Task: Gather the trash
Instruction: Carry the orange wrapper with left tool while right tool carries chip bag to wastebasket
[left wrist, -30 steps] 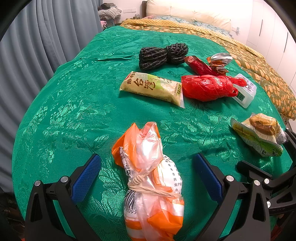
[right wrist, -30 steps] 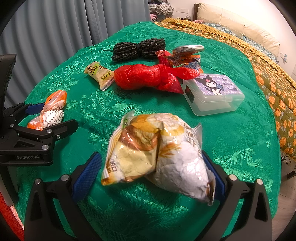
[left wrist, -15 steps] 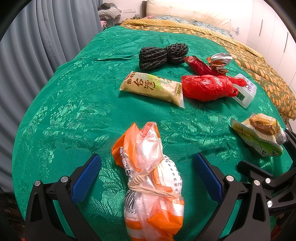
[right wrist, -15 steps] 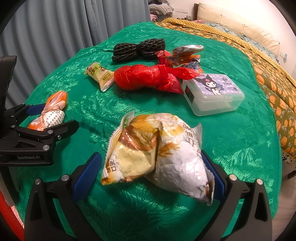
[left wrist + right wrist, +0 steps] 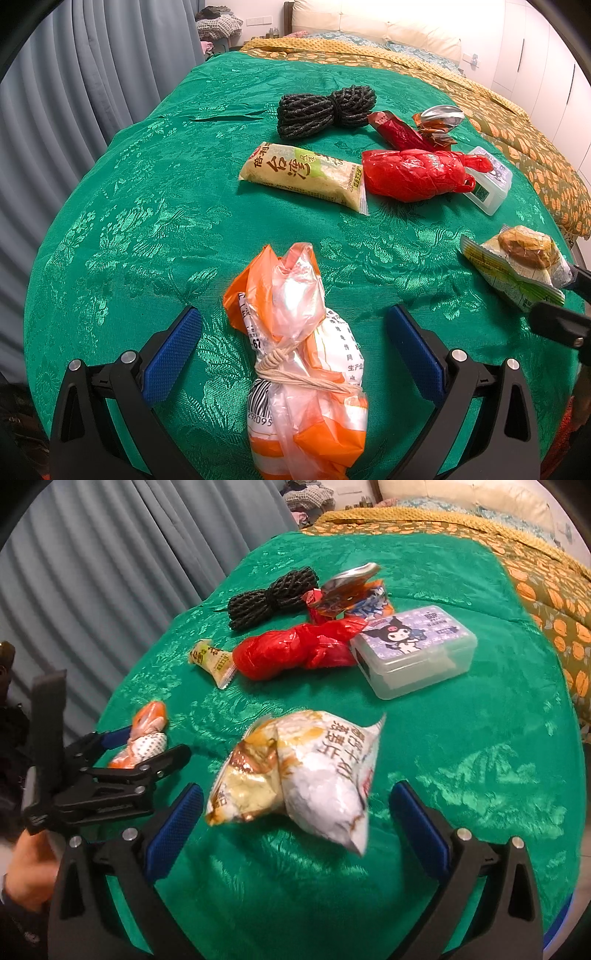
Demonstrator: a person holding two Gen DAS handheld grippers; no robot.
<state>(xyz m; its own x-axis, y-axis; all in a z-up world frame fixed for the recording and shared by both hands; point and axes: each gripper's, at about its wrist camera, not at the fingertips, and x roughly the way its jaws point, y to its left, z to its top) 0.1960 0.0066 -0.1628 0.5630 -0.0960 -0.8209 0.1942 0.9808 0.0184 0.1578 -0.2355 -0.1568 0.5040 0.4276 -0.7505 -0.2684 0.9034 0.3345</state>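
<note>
An orange and clear plastic bag tied with string (image 5: 299,354) lies on the green bedspread between the blue pads of my left gripper (image 5: 293,350), which stands open around it without touching. A crumpled snack bag (image 5: 299,775) lies between the pads of my right gripper (image 5: 295,821), also open. The same snack bag (image 5: 521,262) shows at the right of the left wrist view. The tied bag (image 5: 142,738) and my left gripper (image 5: 140,746) appear at the left of the right wrist view. Farther off lie a yellow-green snack packet (image 5: 303,175), a red plastic bag (image 5: 413,173) and crumpled wrappers (image 5: 417,125).
A coil of black rope (image 5: 325,105) and a clear plastic box with a cartoon lid (image 5: 413,650) sit on the green bedspread (image 5: 147,206). Grey curtains (image 5: 74,74) hang at the left. A hand (image 5: 26,871) holds the left gripper. An orange-patterned quilt (image 5: 535,572) covers the far side.
My right gripper has swung and tilted, so its view is rotated and blurred; the snack bag still lies between its pads. The left gripper and the tied bag have not moved.
</note>
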